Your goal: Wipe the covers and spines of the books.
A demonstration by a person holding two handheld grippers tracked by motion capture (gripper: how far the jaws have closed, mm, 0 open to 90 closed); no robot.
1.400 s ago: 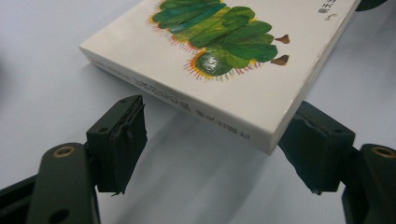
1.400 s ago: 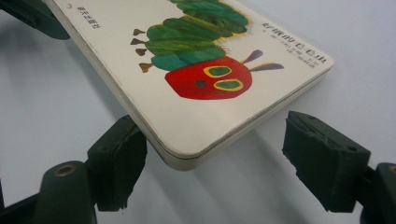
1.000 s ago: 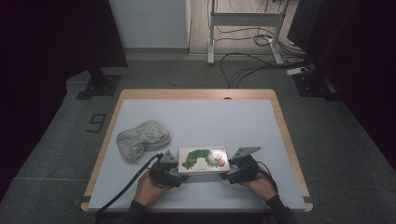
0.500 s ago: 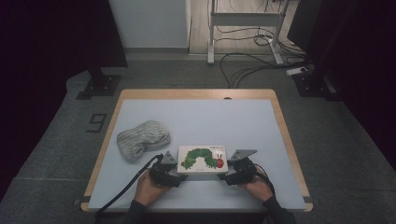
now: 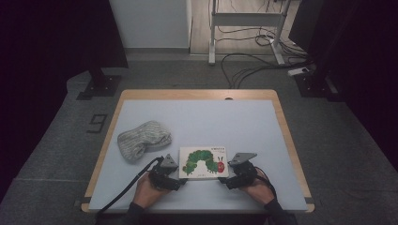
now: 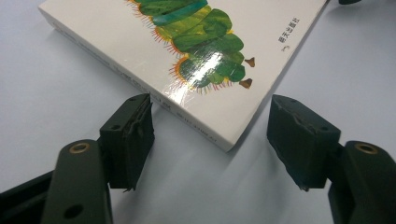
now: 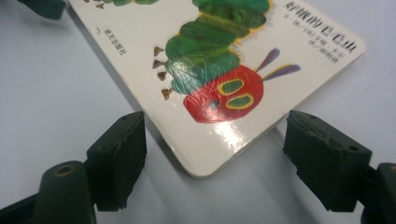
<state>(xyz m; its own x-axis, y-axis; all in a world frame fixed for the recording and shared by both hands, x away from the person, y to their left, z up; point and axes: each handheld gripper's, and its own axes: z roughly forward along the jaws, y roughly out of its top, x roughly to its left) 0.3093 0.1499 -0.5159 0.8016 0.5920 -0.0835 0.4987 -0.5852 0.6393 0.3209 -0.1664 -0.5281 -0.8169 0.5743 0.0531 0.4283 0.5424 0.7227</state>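
Note:
A board book with a green caterpillar on its white cover lies flat on the table, near the front edge. My left gripper is open at the book's near left corner. In the left gripper view that corner of the book points into the gap of the left gripper, touching neither jaw. My right gripper is open at the near right corner. There the book shows the caterpillar's red head, and its rounded corner sits inside the gap of the right gripper.
A grey knitted cloth lies bunched on the table, left of the book and a little behind it. Cables trail from both grippers off the front edge. Bare pale blue surface stretches behind and to the right of the book.
Both grippers have crept inward and slightly nearer the front edge, closing in on the book's near corners. The book has stayed about where it was.

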